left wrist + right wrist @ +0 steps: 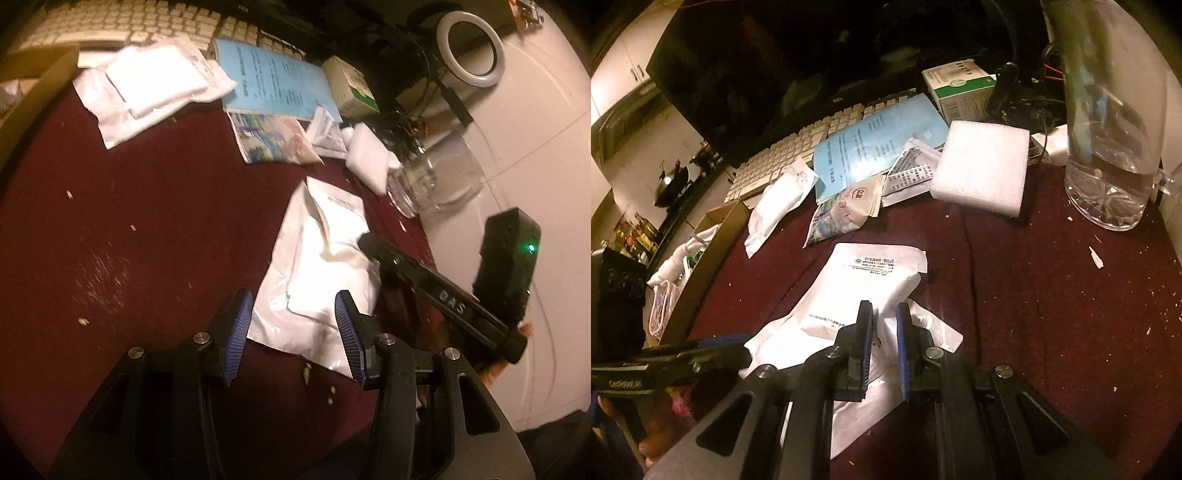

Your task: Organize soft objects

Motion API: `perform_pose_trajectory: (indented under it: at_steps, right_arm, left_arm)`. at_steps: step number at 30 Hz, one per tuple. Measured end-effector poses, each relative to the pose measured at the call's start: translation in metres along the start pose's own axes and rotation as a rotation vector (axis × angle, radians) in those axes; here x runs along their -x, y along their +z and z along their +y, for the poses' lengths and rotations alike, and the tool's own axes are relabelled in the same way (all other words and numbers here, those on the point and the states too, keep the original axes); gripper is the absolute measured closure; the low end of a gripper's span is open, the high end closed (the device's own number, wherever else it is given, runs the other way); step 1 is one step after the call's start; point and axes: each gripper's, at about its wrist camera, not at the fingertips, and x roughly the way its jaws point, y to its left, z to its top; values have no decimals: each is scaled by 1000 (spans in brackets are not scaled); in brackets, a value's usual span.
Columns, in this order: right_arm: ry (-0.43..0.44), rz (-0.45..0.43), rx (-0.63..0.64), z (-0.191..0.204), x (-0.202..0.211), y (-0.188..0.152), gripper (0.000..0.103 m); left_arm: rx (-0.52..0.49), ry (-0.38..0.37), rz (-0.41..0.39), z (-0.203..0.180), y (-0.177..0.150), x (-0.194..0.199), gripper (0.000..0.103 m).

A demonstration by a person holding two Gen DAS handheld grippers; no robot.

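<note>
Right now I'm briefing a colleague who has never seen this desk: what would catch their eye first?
The big white soft packet in the middle of the dark red mat, with the right tool down on its near end and the left tool open over it. Behind it, a white foam block and a clear glass at the mat's far right.

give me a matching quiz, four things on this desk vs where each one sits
Things:
1. white pouch
2. glass
3. foam block
4. cardboard box

Places:
a. left edge of the red mat
b. far right on the mat
c. below both grippers
d. beside the blue booklet

Pairs: 1-c, 2-b, 3-d, 4-a
</note>
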Motion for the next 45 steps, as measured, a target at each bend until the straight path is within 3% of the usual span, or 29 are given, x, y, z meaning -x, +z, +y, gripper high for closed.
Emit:
perform_pose_trajectory:
  at_steps: [5,8,10,12,14,16,19,22,28,37,43,45]
  right_arm:
    - [8,6,-4,-2,0,0,92]
    - [15,7,-10,-3,-1,-1,92]
    - [17,8,-13,-3,-1,-1,92]
    - [15,7,-13,-2,-1,-1,92]
    - [21,4,-13,-2,0,-1,92]
    - [47,-4,-25,-4,2,-1,92]
    - [116,-44,-49,-7,12,-2,92]
    - [105,-100,-33,-2,27,0,93]
    - [144,-118,-24,12,31,6,94]
    - [242,-125,50,63,28,19,94]
    - [359,-82,131,124,12,38,94]
    - [377,-76,175,152,2,52,94]
  left_arm:
    - [48,-67,7,1,5,-7,57]
    - [115,-190,58,5,11,-21,57]
    - [109,-189,67,0,12,-25,58]
    - [104,-143,55,-3,10,-27,80]
    - [114,-142,46,-2,6,-28,89]
    - [130,-149,36,-1,3,-25,91]
    - [139,-165,-15,2,-4,-12,93]
    - [178,-187,-71,14,-13,11,93]
    - [237,-224,-209,36,-25,63,95]
    - [305,-179,-411,69,-36,137,95]
    - [372,-103,-554,99,-31,186,95]
    - [394,-44,-591,109,-23,203,95]
